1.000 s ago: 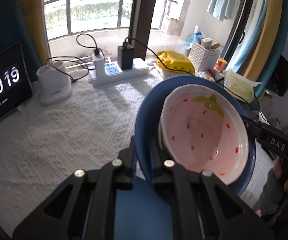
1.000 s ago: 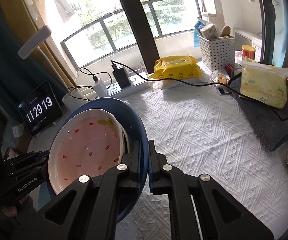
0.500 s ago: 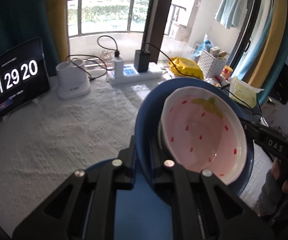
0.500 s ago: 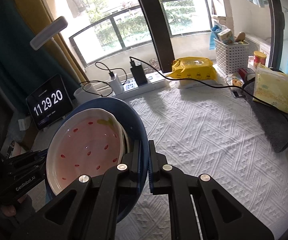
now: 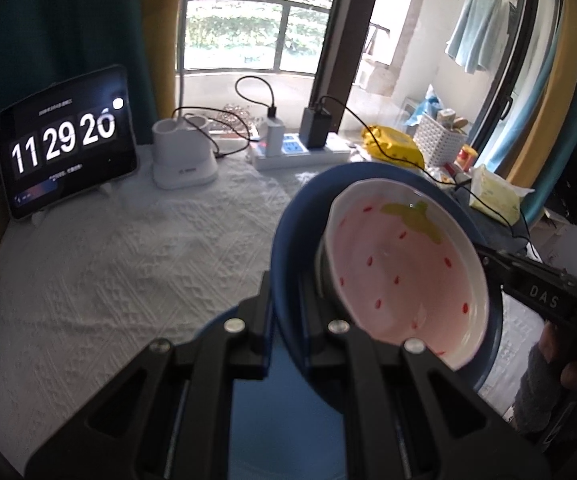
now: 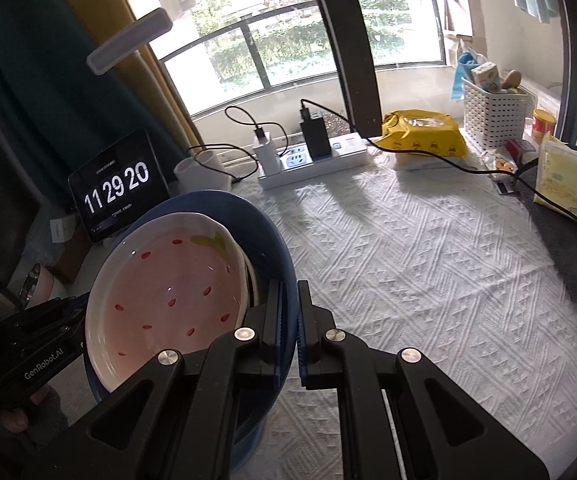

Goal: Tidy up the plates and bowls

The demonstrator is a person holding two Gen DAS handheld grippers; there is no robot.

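A blue bowl (image 5: 296, 216) holds a pink strawberry-pattern dish (image 5: 400, 280) stacked inside it, with another rim showing between them. My left gripper (image 5: 286, 312) is shut on the blue bowl's rim. My right gripper (image 6: 288, 320) is shut on the opposite rim of the blue bowl (image 6: 264, 232), with the pink dish (image 6: 168, 284) to its left. Both hold the stack tilted, above the white textured cloth (image 6: 408, 260). The right gripper's body shows in the left wrist view (image 5: 540, 296).
A tablet clock (image 5: 64, 144), a white holder (image 5: 182, 156) and a power strip with chargers (image 6: 312, 156) stand at the back. A yellow wipes pack (image 6: 424, 140), a white basket (image 6: 492, 120), a yellow packet (image 6: 572, 184) and cables lie at right.
Both grippers have risen with the bowl stack, and the views have tilted up. The clock changed from 19 to 20.
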